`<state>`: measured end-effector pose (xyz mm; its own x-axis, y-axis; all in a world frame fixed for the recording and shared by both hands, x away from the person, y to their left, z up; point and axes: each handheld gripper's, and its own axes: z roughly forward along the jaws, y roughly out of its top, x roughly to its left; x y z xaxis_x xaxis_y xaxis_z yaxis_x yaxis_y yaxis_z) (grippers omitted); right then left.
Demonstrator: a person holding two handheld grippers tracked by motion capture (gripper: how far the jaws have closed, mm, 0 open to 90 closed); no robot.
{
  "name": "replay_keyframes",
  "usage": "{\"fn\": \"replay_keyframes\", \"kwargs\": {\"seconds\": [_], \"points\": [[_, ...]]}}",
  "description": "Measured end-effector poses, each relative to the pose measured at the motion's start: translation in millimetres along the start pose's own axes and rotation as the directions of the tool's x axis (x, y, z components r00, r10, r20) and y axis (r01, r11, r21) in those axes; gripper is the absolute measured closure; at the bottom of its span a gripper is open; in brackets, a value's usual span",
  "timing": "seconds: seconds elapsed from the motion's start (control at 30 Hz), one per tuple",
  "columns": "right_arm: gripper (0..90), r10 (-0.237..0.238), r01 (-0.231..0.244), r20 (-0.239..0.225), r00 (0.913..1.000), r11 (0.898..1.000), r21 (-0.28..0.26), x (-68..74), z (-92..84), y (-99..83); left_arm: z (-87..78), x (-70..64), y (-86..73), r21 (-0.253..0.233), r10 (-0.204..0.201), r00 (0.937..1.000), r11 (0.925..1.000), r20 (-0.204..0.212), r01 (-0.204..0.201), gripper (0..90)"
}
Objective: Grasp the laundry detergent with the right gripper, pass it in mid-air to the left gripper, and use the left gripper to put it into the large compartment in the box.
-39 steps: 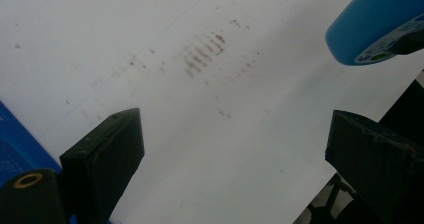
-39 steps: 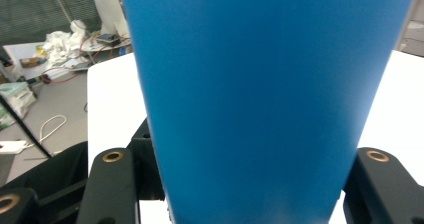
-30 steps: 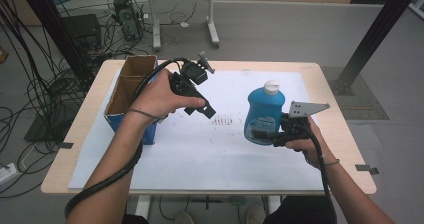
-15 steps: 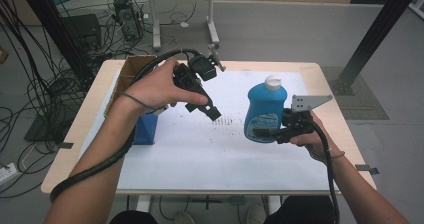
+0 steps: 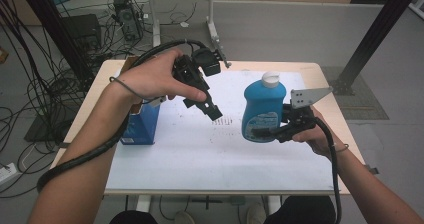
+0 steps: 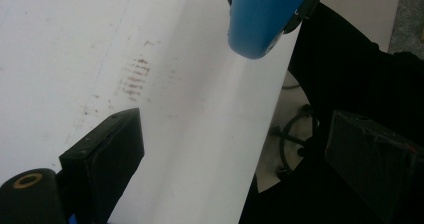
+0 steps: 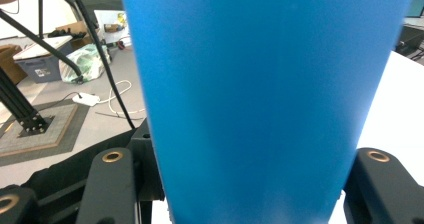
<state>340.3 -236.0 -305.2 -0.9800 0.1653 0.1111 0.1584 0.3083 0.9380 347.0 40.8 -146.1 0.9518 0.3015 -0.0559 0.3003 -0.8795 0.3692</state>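
Note:
A blue bottle (image 5: 262, 111) with a white cap (image 5: 270, 78) hangs upright just above the white table top, right of centre. My right gripper (image 5: 265, 131) is shut on its lower body from the right side. In the right gripper view the blue bottle (image 7: 265, 104) stands between both black jaws. My left gripper (image 5: 212, 111) is held high over the table's middle left, pointing down and to the right toward the bottle. In the left gripper view its jaws stand wide apart, so the left gripper (image 6: 240, 164) is open with nothing in it, and the bottle's base (image 6: 265, 19) shows ahead.
A blue box (image 5: 142, 121) stands at the table's left edge, partly behind the left hand. Faint brown marks (image 5: 223, 121) lie on the white table top (image 5: 200, 154) between the grippers. Cables and black frame posts surround the table on the floor.
Both hands have risen. The bottle has come up with the right gripper. The left gripper has lifted and now covers more of the box at the left.

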Motion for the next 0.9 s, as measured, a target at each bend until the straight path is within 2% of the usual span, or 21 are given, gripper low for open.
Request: {"fn": "replay_keyframes", "kwargs": {"seconds": [0.3,0.57,0.7,0.9], "points": [[40.4,-0.015,0.015,-0.025,0.9996,1.000,0.009,4.2,8.1,6.0,-12.8,-2.9,6.3,0.008,0.019,0.9997,0.9998,-0.015,-0.019,8.4],[40.4,-0.039,0.040,-0.049,0.9980,0.999,0.013,7.6,16.7,13.5,-16.1,-6.7,10.9,0.011,0.044,0.9990,0.9990,-0.010,-0.044,7.3],[40.4,-0.049,0.050,-0.063,0.9968,0.999,0.017,9.3,21.7,17.1,-18.0,-9.2,13.5,0.018,0.054,0.9983,0.9984,-0.021,-0.053,7.0],[40.4,-0.065,0.066,-0.085,0.9943,0.998,0.018,12.1,29.4,22.2,-17.4,-15.3,17.7,0.041,0.088,0.9960,0.9954,-0.016,-0.087,7.6]]}}
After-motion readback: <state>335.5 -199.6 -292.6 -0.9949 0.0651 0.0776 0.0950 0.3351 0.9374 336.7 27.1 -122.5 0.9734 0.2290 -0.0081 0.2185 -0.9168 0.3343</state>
